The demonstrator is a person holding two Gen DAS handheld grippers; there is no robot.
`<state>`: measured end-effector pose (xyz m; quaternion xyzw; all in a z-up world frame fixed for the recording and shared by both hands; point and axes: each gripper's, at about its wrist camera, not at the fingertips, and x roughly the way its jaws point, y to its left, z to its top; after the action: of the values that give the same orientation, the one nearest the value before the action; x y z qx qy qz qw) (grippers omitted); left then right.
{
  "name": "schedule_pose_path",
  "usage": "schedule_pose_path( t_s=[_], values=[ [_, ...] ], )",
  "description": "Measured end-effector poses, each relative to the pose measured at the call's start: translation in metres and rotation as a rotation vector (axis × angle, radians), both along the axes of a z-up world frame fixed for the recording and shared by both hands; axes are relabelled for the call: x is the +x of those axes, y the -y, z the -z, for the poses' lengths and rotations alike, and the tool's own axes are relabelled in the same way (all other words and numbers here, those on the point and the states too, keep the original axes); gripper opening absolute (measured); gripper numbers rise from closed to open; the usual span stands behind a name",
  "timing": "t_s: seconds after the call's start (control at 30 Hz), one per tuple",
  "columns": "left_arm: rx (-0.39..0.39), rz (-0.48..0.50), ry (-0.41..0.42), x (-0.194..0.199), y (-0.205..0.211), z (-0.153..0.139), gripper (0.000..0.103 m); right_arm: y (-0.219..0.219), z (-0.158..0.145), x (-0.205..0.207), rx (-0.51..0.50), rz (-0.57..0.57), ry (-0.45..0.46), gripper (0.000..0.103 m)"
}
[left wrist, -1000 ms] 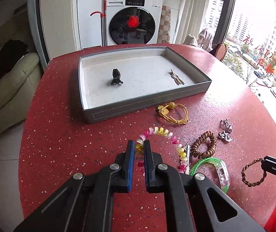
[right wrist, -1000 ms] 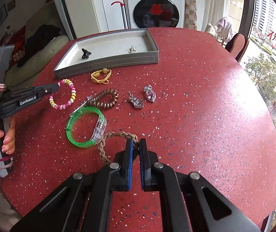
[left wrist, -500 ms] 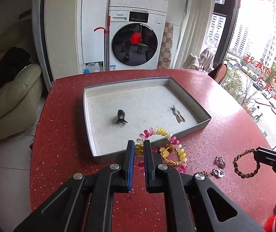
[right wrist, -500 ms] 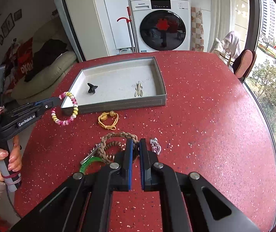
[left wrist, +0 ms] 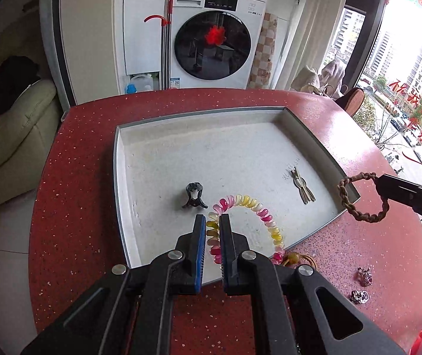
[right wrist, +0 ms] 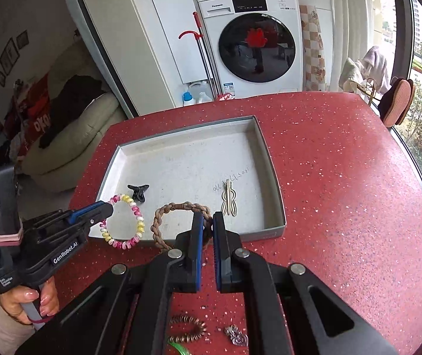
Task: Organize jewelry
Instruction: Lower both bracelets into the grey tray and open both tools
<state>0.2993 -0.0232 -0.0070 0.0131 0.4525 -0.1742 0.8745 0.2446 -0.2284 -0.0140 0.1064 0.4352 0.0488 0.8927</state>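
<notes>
My left gripper (left wrist: 212, 222) is shut on a pink-and-yellow coil bracelet (left wrist: 265, 217) and holds it over the near part of the grey tray (left wrist: 211, 112). It also shows in the right wrist view (right wrist: 109, 207) with the coil bracelet (right wrist: 137, 222). My right gripper (right wrist: 208, 222) is shut on a brown braided bracelet (right wrist: 175, 208), held above the tray's near edge (right wrist: 276, 226). In the left wrist view the braided bracelet (left wrist: 358, 214) hangs at the tray's right corner. A black claw clip (left wrist: 194, 195) and a gold hair clip (left wrist: 302, 188) lie in the tray.
On the red speckled table (left wrist: 78, 207) near the tray lie a yellow cord bracelet (left wrist: 296, 259) and two silver charms (left wrist: 361, 285). A brown bead bracelet (right wrist: 186, 330) and a silver charm (right wrist: 236, 337) lie below my right gripper. A washing machine (left wrist: 214, 38) stands behind the table.
Both grippers have carried their bracelets forward and up from the table toward the tray. The coil bracelet now hangs over the tray floor; the braided one reaches the tray's near edge.
</notes>
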Motion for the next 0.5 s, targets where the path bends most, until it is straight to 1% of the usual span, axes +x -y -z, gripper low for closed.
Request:
schedule_pose_path(
  t_s=[0.17,0.3,0.5],
  values=[
    [0.009,-0.007,-0.064,0.021,0.003,0.021,0.027,0.002,0.024,0.035,0.018,0.004,-0.04,0.007],
    [0.045,-0.01,-0.077,0.035,0.009,0.032,0.027,0.002,0.04,0.057,0.019,0.012,-0.064,0.007],
    [0.07,-0.037,-0.082,0.059,0.014,0.038,0.027,0.003,0.058,0.082,0.012,0.026,-0.086,0.007]
  ],
)
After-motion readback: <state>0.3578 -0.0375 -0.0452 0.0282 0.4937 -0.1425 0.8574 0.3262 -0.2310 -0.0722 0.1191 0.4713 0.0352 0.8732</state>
